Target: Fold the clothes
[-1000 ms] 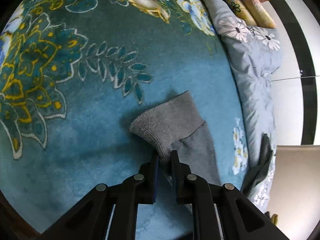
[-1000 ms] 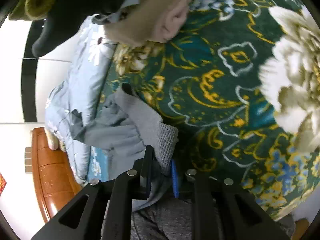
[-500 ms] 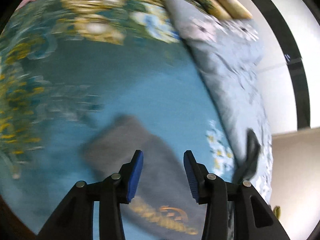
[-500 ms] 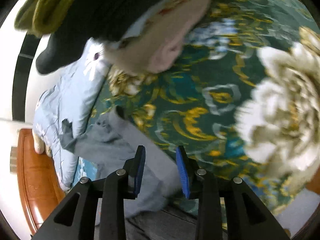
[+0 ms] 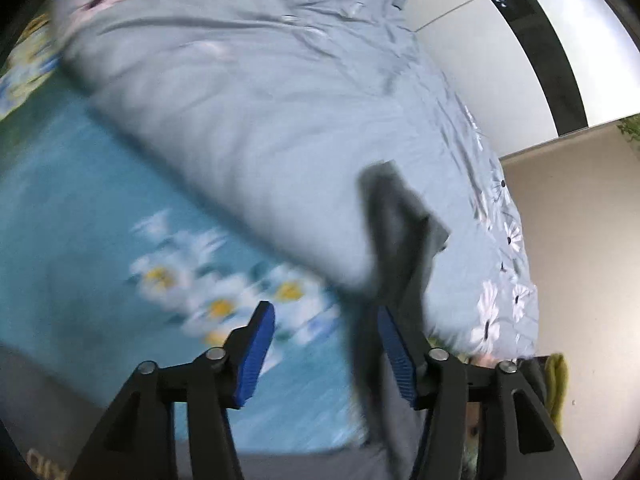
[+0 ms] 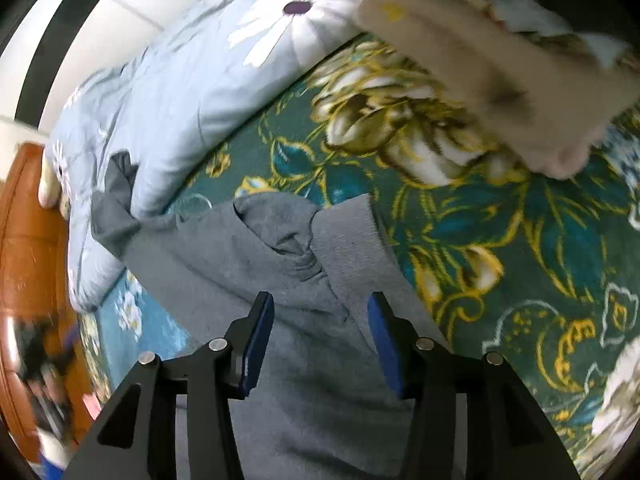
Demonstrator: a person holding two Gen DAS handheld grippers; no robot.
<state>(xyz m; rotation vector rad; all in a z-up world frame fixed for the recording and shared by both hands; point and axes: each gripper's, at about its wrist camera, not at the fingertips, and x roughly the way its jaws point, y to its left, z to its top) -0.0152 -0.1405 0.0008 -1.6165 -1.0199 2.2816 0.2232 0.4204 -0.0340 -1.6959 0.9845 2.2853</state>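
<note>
Having just been released as both sets of fingers opened, the grey sweatshirt (image 6: pixel 280 280) is shown lying on the bed (image 6: pixel 500 240), with left gripper (image 5: pixel 326 350) and right gripper (image 6: pixel 320 340) half-open and empty, one fold judged complete.

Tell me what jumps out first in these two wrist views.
The grey sweatshirt, spread on the teal floral blanket with a ribbed cuff folded over it, fills the right wrist view. Beside it lies a pale blue daisy-print quilt. Both grippers, left and right, are open, empty.
</note>
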